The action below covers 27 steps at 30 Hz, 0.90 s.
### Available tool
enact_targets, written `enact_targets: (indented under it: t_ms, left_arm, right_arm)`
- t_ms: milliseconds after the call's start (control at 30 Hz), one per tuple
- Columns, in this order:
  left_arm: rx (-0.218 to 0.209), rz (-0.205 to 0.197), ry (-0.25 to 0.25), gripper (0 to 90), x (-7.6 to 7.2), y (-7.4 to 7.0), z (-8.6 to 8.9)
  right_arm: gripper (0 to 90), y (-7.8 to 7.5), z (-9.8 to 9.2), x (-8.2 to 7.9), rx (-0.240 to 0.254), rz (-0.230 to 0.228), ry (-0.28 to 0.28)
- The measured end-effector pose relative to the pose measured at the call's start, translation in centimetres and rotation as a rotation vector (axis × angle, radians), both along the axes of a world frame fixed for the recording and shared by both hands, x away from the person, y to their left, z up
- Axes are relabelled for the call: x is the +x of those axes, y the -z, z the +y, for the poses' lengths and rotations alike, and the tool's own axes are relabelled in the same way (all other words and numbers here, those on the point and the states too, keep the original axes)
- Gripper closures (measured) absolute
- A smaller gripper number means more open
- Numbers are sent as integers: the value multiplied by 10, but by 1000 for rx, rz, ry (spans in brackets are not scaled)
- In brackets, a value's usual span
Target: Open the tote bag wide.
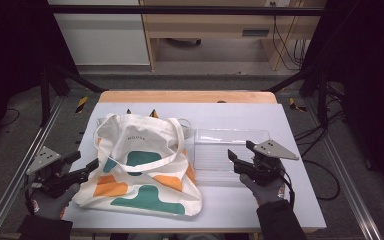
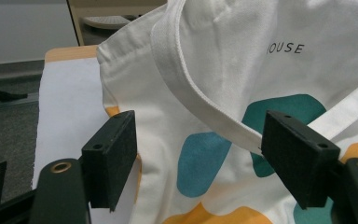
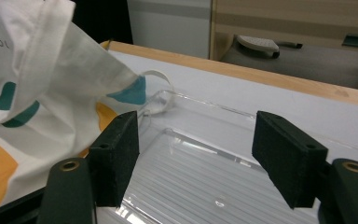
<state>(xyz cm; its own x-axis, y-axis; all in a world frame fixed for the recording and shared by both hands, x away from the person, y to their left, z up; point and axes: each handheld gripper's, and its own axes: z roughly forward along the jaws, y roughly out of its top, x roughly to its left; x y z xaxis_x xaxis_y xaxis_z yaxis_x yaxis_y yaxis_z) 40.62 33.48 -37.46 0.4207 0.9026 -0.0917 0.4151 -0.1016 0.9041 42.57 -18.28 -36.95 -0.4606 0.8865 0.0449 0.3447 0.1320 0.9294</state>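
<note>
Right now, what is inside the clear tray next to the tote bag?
The clear tray looks empty: only its ribbed bottom shows. Its left edge is covered by the tote bag, so anything beneath that cloth stays hidden.

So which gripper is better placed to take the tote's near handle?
Left. The left gripper sits at the tote's edge, jaws open, and in its own view the handle runs between them. The right gripper is open over the clear tray, beside the tote.

Cream tote bag (image 1: 140,167) with teal and orange blobs; clear tray (image 1: 225,155)
</note>
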Motion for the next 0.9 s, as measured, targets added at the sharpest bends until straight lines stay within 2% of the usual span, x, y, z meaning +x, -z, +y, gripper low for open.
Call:
enact_targets:
  t_ms: [200, 367, 700, 900]
  left_arm:
    - [12, -20, -2, 299, 5, -10, -6]
    - [20, -32, -2, 328, 13, -19, -17]
    - [48, -31, 3, 353, 23, -20, -36]
    - [93, -37, -6, 390, 30, -19, -50]
  right_arm:
    - [365, -9, 13, 3, 7, -9, -25]
    - [404, -19, 29, 8, 25, -14, -55]
    - [426, -14, 47, 13, 29, 10, -93]
    - [435, -13, 54, 14, 28, 21, -109]
